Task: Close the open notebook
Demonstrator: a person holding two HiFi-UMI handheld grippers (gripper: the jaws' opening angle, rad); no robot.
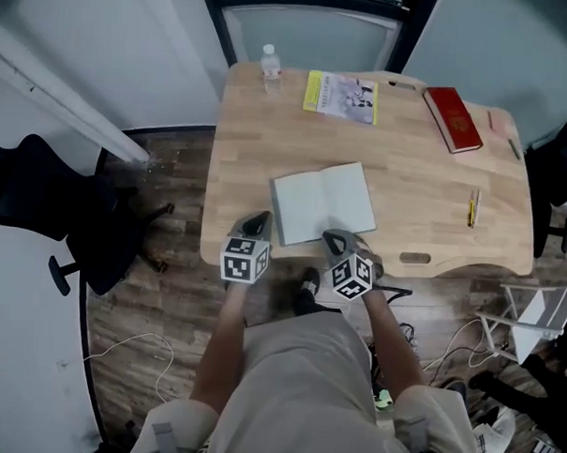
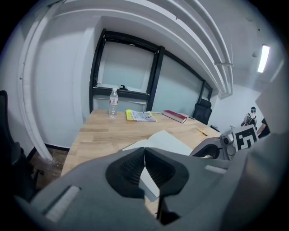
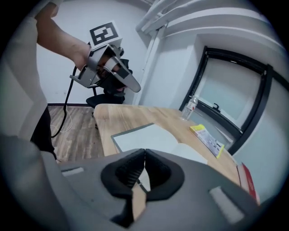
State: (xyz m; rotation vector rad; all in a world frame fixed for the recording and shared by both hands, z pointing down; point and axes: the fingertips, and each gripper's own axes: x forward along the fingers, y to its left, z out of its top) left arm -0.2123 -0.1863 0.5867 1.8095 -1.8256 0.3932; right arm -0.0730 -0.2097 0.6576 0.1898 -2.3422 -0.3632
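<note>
Jaws on both grippers are pressed together, with nothing between them. The left gripper (image 1: 258,220) hangs over the near edge of the table (image 1: 427,171), just beside the near left corner of the open notebook (image 1: 322,199). The right gripper (image 1: 334,237) points at the notebook's near edge, right of its middle; whether it touches the page I cannot tell. The notebook lies flat, blank pages up, by the middle of the table's near edge. A yellow pen (image 1: 473,208) lies well to its right. Along the far edge stand a water bottle (image 1: 270,68), a yellow booklet (image 1: 342,96) and, toward the far right corner, a red book (image 1: 452,118).
</note>
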